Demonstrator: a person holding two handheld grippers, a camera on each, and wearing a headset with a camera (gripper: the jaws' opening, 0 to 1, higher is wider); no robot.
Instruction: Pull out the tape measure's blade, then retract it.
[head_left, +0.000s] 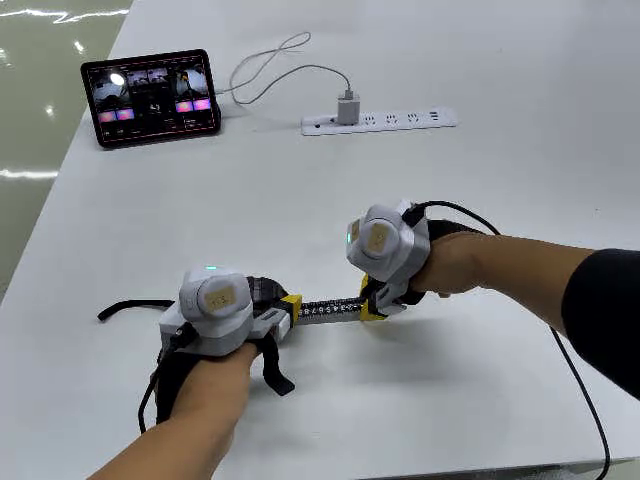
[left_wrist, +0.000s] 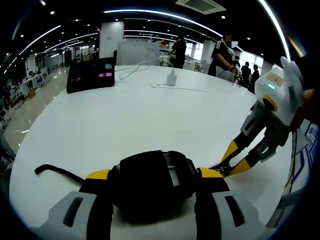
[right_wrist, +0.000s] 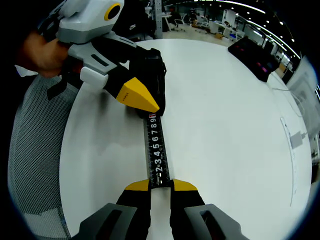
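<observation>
on the white workbench (head_left: 420, 200), your left gripper (left_wrist: 154, 174) clamps the black tape measure case (right_wrist: 152, 75). your right gripper (right_wrist: 161, 186) pinches the blade (right_wrist: 156, 155) tip, a short length already out. further extension and retraction remain.

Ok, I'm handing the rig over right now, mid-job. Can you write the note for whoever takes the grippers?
Left gripper: shut on the tape measure case, which sits on the white table.
Right gripper: shut on the blade near its tip.
Done: the blade is out a short way, straight between the two grippers, with numbers up to about 9 showing.
Left: pull it further if needed, then let the blade retract into the case.
</observation>
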